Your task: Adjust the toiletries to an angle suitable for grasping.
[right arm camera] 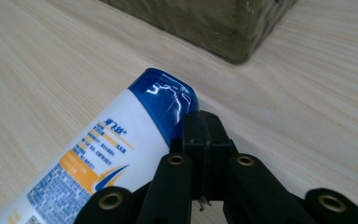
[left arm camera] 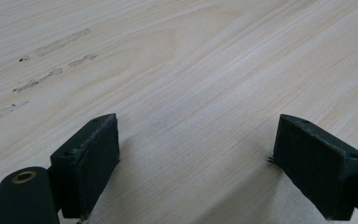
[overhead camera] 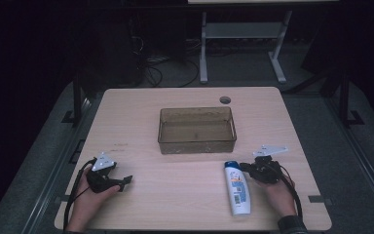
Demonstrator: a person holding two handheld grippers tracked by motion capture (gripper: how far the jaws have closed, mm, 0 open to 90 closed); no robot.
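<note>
1. The white plastic bottle with a blue cap and a blue-and-orange label (right arm camera: 98,158) runs out of the right gripper view at its lower left, so its base is cut off there; the small print on the label is too fine to read.
2. The right hand-held gripper (right arm camera: 204,135) has its black jaws pressed together with nothing between them, the tips just beside the glossy cap; whether they touch it cannot be told.
3. The bottle (overhead camera: 237,187) lies flat on the pale wood-grain tabletop (overhead camera: 175,195), just left of that gripper (overhead camera: 246,167).
4. Beyond the tips, a translucent brownish rectangular plastic bin (overhead camera: 197,129) stands open-topped; its near corner (right arm camera: 242,32) looks mottled.
5. The left hand-held gripper (left arm camera: 193,154) has its matte blocky jaws spread wide over bare wood; faint scuffs mark the grain farther off.
</note>
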